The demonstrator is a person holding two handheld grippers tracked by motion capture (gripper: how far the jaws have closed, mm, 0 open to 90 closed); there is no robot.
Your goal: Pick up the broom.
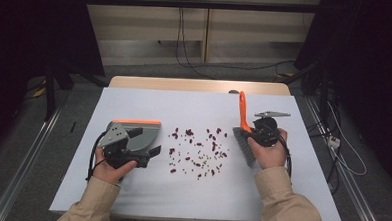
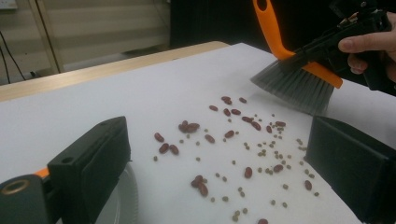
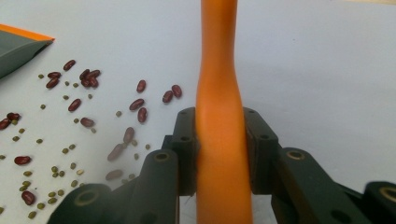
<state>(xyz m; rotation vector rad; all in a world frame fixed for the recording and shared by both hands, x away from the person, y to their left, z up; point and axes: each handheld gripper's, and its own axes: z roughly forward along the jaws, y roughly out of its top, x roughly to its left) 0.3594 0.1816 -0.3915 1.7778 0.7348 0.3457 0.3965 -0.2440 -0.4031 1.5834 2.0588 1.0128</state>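
- The right gripper is seen at the right of the desk, its fingers clamped on the orange handle of a brush.
- In the high view the brush is held tilted — grey bristles low, just right of the scattered beans, the handle rising toward the far edge.
- In the left gripper view the bristles are shown above the white surface, beside the nearest beans; whether they touch it cannot be told.
- The left gripper is held at the left of the desk with its fingers spread wide and nothing pressed between them.
- A grey dustpan with an orange rim is lying under the left gripper, left of the beans — red ones mixed with small green ones.
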